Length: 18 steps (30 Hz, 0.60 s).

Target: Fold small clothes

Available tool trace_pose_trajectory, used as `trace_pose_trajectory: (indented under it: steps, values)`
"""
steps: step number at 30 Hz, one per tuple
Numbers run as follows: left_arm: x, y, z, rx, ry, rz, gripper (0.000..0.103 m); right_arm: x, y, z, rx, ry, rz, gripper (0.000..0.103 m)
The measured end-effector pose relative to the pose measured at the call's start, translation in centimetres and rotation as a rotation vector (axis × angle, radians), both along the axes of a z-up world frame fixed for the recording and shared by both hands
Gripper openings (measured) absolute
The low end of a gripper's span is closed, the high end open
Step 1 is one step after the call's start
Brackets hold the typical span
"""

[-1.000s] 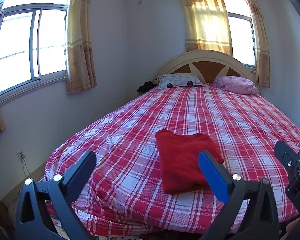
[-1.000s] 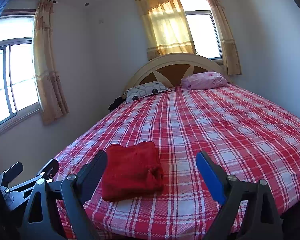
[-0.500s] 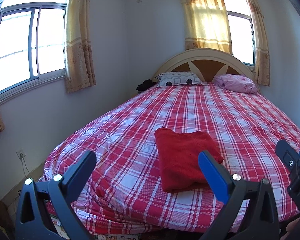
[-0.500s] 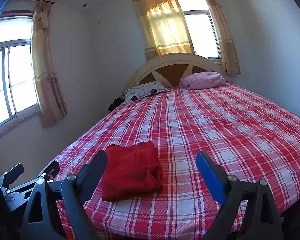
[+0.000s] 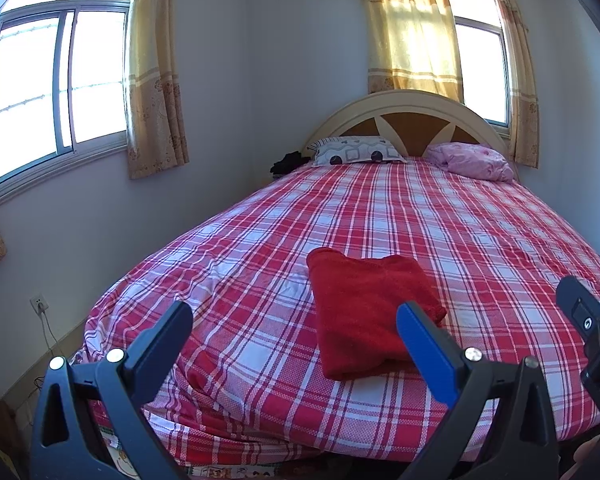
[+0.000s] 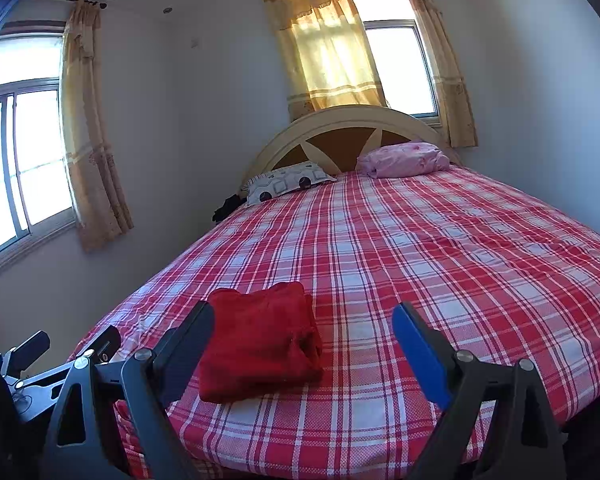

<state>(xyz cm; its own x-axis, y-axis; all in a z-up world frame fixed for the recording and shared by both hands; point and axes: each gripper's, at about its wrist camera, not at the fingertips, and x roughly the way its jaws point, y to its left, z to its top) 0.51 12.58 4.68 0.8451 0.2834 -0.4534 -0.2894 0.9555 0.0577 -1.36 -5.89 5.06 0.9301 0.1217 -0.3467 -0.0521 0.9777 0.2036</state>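
Nothing has shifted much since a second ago: from the left wrist we see our left gripper (image 5: 294, 326) spread wide and empty, the folded red garment (image 5: 370, 310) near the bed's (image 5: 260, 344) foot edge. From the right wrist, our right gripper (image 6: 304, 326) gapes empty too, garment unmoved.

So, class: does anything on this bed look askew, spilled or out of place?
Little stands out. The red folded garment lies slightly skewed to the plaid bedspread's lines, with its right-hand edge bunched. The sheet is rumpled near the left corner. Both claws are open and empty.
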Motion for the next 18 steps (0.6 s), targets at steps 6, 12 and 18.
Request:
trace_pose_trajectory:
  steps: [6, 12, 18]
  values:
    - [0.16, 0.0, -0.15, 0.005, 0.007, -0.001, 0.103, -0.07, -0.05, -0.26, -0.003, 0.007, -0.001, 0.091]
    - [0.28, 0.05, -0.32, 0.012, 0.006, 0.004, 0.103, 0.09, 0.07, -0.51, -0.01, 0.015, 0.001, 0.091]
    - [0.35, 0.14, -0.42, 0.008, 0.004, 0.005, 0.103, 0.24, 0.13, -0.75, -0.011, 0.027, 0.0, 0.091]
